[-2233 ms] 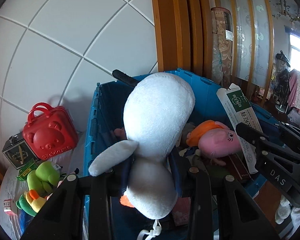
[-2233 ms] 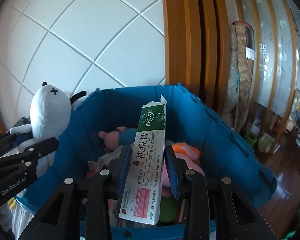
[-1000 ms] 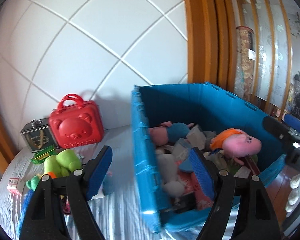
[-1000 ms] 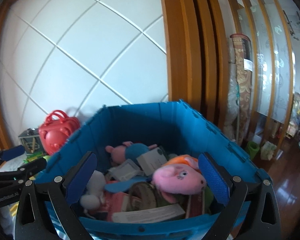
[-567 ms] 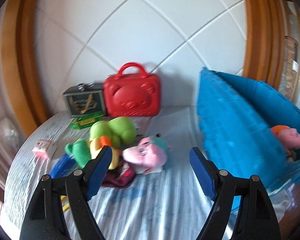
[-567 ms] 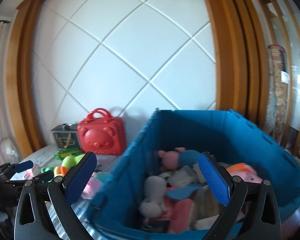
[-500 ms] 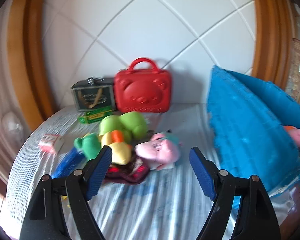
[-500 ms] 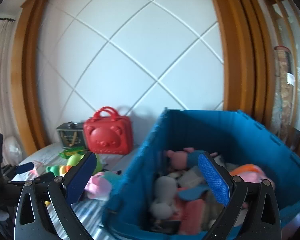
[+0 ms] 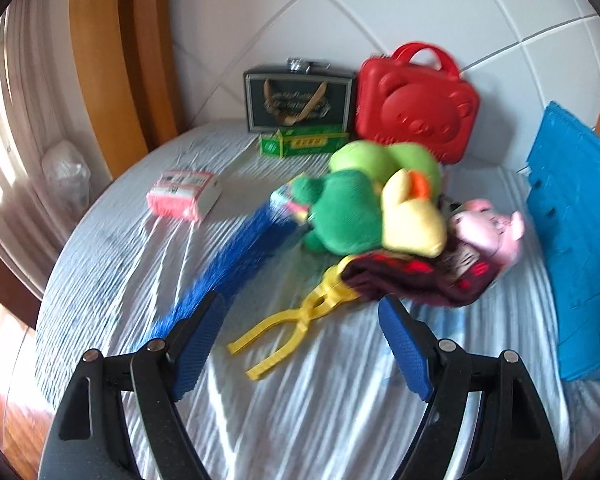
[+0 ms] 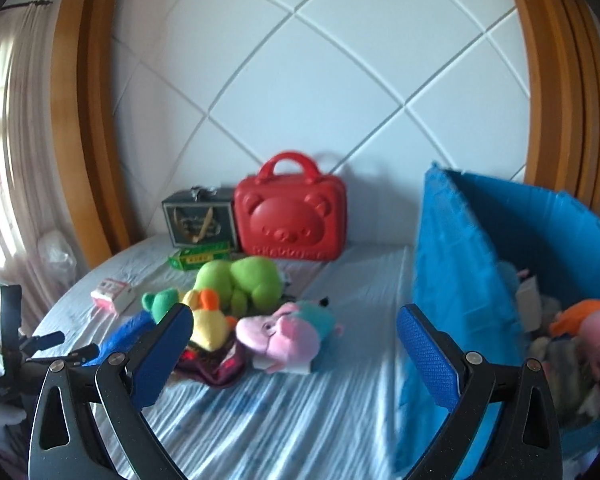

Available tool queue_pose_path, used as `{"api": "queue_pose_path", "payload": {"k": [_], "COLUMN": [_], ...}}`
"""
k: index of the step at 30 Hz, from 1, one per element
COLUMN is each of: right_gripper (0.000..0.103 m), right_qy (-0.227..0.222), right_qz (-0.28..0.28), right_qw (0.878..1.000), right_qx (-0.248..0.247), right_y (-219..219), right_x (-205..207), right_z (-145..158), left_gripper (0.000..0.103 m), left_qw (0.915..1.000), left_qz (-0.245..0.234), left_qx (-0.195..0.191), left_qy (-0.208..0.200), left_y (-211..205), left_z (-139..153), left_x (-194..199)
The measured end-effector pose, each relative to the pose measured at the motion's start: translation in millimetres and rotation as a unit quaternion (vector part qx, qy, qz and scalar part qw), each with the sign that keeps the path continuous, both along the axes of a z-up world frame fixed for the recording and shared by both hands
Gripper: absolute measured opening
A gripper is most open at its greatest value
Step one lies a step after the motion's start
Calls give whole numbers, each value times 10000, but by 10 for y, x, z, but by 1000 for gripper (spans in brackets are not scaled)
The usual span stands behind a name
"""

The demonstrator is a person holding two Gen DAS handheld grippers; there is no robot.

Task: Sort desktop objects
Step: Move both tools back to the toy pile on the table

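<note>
Blue bin stands at the right edge of the worktop, open at the top. In it, as far as the right wrist view shows: a pink-and-orange plush, a white card or box, and other soft items too blurred to name.

Red case with a bear face stands upright at the wall, closed; embossed lettering along its lower edge is unreadable. Just beside it a dark box with a gold emblem, script not legible. A green carton lies in front of that box, long axis across the view; print too blurred to read.

Loose pile mid-worktop: green plush, yellow plush, pink plush, and a dark red cloth under them. Yellow clip lies with its handles pointing toward the left tongs, head under the cloth. A blue tube runs diagonally from the pile toward the near left. A pink packet lies apart, left.

Left tongs spread wide, empty, above the clip handles. Right tongs spread wide, empty, facing the pile and bin.
</note>
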State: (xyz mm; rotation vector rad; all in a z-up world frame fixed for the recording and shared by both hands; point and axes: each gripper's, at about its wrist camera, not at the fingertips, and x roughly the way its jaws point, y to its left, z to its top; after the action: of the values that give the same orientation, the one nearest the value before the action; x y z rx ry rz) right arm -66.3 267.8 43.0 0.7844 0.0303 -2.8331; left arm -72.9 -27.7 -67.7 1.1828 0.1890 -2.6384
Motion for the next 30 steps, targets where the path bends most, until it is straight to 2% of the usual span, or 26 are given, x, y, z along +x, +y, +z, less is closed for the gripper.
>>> {"api": "queue_pose_path", "payload": {"k": [4, 7, 13, 24, 28, 30], "right_gripper": [103, 103, 103, 103, 103, 103], "right_qy": [-791, -1200, -1931, -2556, -2766, -2860], "right_qz": [27, -3, 33, -201, -158, -85], "right_qw": [9962, 9921, 9808, 9653, 9592, 9566], "right_qx": [-353, -355, -259, -498, -563, -558], "right_y": [-145, -242, -417, -569, -646, -711], "right_x": [-266, -387, -636, -1170, -1363, -1441], "right_z": [-437, -720, -1159, -1581, -1739, -1810], "left_gripper": [79, 79, 79, 79, 79, 80], "left_qw": [9993, 9976, 9924, 9823, 9777, 9781], "left_qz": [-24, -158, -608, -1187, -1345, -1384], "left_qx": [209, 385, 239, 378, 344, 217], "left_qy": [-295, -556, -1043, -1396, -1574, -1536], "left_y": [-257, -358, -331, -163, -87, -54], "left_z": [-302, -527, -926, -1368, -1533, -1568], "left_x": [-87, -191, -487, -1085, -1253, -1284]}}
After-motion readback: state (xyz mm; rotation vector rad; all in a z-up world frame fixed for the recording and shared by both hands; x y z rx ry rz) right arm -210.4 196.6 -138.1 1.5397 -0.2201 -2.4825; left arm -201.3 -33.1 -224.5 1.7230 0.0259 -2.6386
